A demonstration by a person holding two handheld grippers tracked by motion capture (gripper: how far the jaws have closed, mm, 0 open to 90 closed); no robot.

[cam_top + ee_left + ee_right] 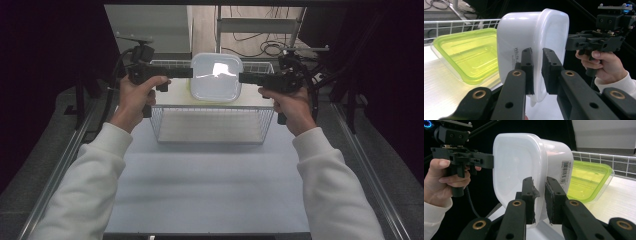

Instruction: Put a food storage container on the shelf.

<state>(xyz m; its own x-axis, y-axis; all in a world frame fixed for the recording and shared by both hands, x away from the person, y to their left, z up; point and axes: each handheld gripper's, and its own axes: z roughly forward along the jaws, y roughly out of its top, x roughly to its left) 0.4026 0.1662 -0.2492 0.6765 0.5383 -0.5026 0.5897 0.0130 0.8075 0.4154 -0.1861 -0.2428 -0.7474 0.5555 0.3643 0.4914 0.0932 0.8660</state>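
A white translucent plastic container [216, 76] hangs tipped on its side over the wire basket [212, 131], held from both sides. My left gripper [189, 73] is shut on its rim at the left, where my black jaws [537, 53] pinch the thin lip of the container [524, 32]. My right gripper [242, 77] is shut on the opposite rim, with the jaws [539, 182] clamped across the edge of the container [516, 162]. A lime-green container [466, 52] lies open side up on the ribbed surface behind it, its lime-green wall [589, 180] beside the white wire wall.
The wire basket stands at the far middle of the pale table mat [210, 185]. Metal rails [65, 165] run along both table sides. Cables [265, 47] lie on the floor beyond the table. Dark surroundings flank both sides.
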